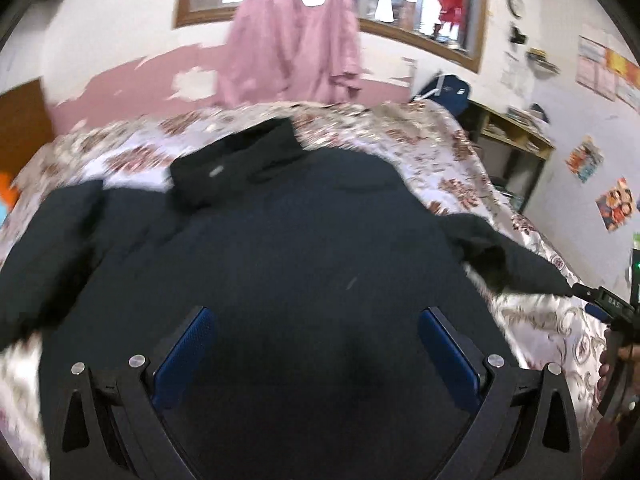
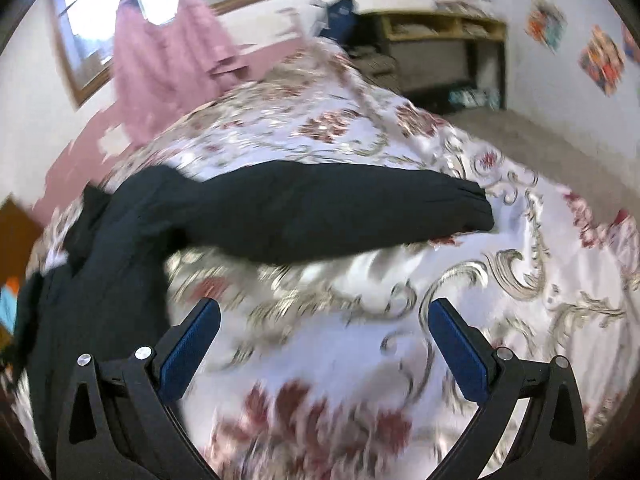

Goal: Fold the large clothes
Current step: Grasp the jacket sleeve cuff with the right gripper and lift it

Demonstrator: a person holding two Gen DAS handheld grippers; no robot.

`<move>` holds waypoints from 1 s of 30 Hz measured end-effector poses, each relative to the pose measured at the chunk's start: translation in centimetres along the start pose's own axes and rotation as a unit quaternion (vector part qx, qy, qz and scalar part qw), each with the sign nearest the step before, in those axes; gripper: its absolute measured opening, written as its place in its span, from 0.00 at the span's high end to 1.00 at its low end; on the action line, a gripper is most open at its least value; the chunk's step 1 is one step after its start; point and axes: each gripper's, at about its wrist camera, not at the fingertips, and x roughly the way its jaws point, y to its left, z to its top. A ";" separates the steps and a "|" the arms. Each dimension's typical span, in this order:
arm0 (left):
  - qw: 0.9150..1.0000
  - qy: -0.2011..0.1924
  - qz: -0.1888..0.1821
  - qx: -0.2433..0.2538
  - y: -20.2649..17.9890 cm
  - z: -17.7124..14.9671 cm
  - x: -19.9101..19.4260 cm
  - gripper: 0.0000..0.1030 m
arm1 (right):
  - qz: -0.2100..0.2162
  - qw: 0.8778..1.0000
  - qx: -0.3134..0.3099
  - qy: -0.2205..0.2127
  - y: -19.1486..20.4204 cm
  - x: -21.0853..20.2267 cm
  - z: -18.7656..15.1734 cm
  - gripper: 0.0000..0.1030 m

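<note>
A large black jacket (image 1: 280,240) lies spread flat on a floral bedspread (image 1: 460,168), collar at the far side, sleeves out to each side. My left gripper (image 1: 316,328) is open and empty, hovering over the jacket's lower body. In the right wrist view the jacket's right sleeve (image 2: 340,212) stretches out over the bedspread (image 2: 520,280), cuff to the right. My right gripper (image 2: 324,320) is open and empty over bare bedspread, just short of the sleeve. It also shows at the right edge of the left wrist view (image 1: 600,300), near the cuff.
A pink curtain (image 1: 292,40) hangs at a window behind the bed. A wooden shelf unit (image 2: 440,40) stands by the far right wall, with a blue bag (image 2: 340,16) beside it. Posters (image 2: 600,60) are on the right wall.
</note>
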 end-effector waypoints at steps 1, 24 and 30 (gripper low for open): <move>1.000 -0.006 -0.010 0.010 -1.1 1.3 1.6 0.00 | 0.003 1.000 0.019 0.001 -0.4 1.1 0.5 0.01; 0.988 0.127 -0.070 0.055 -10.1 6.5 19.9 0.00 | 0.012 0.935 0.354 0.011 -7.1 14.0 4.4 0.93; 0.981 0.149 -0.090 0.088 -10.3 6.0 19.5 0.01 | 0.014 0.975 0.205 -0.089 -0.6 8.8 11.4 0.95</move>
